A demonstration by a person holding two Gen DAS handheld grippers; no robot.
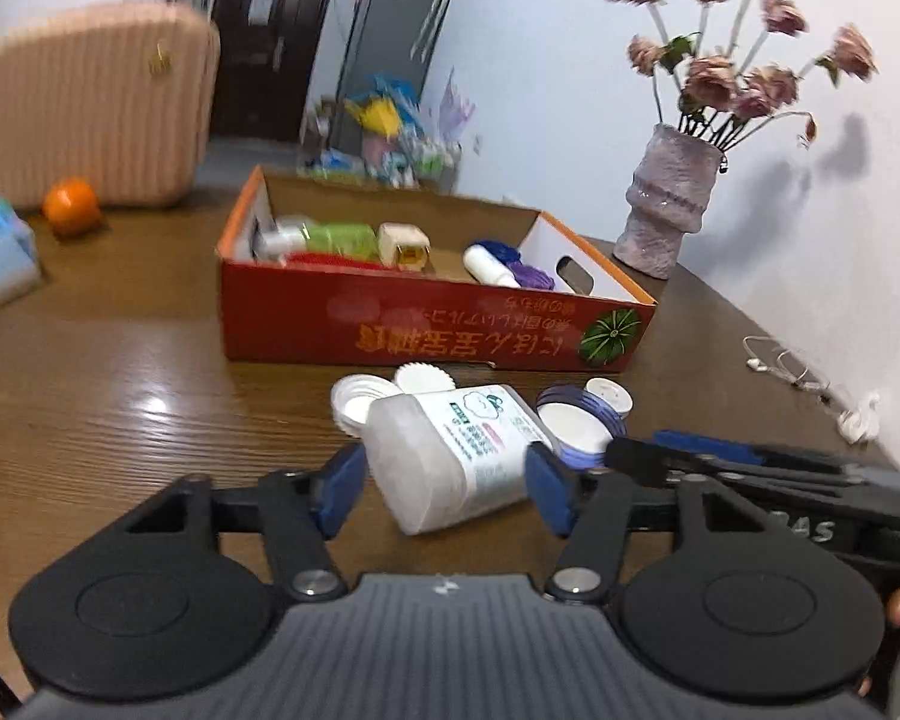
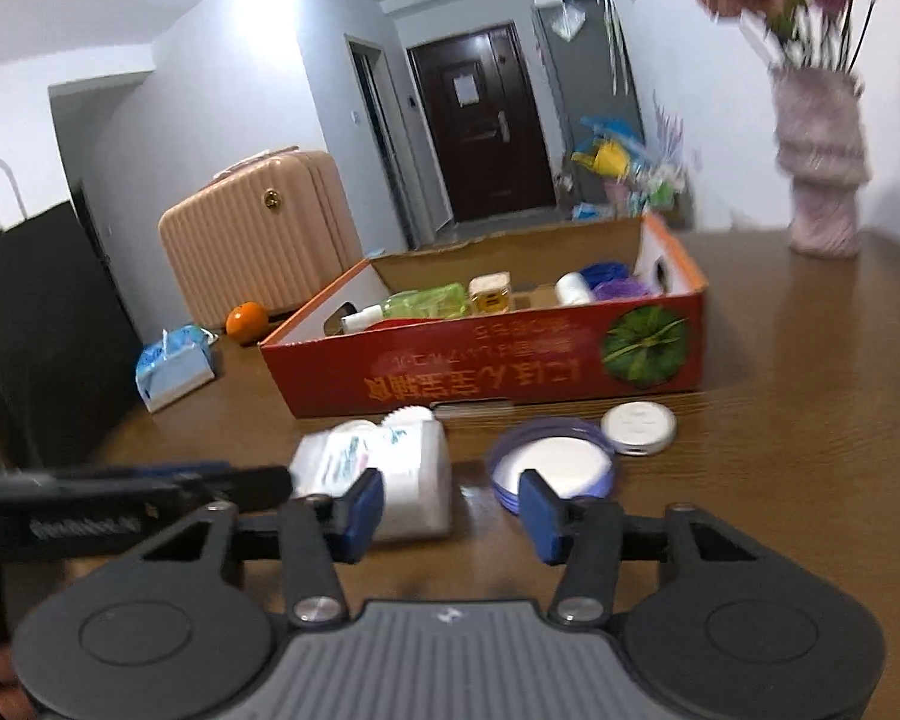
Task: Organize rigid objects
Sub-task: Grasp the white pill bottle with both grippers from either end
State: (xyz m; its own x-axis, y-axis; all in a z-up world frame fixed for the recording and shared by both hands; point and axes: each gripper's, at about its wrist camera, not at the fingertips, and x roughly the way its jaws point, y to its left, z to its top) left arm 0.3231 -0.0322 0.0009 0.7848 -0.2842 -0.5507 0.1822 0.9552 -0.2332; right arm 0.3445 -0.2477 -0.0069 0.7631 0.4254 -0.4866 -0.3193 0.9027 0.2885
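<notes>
The left gripper [image 1: 444, 489] is bracketing a white plastic bottle [image 1: 450, 456] lying on its side on the brown wood-grain desk [image 1: 120, 396], its blue fingers [image 1: 345, 495] sitting either side of the bottle; whether they are pressing on it I cannot tell. The right gripper [image 2: 450, 513] is hovering with its fingers [image 2: 540, 516] released, nothing between them, just beside a round blue-rimmed lid [image 2: 552, 459]. Beyond them a red cardboard box [image 1: 426, 324] is sitting on the desk, holding bottles and other small items.
</notes>
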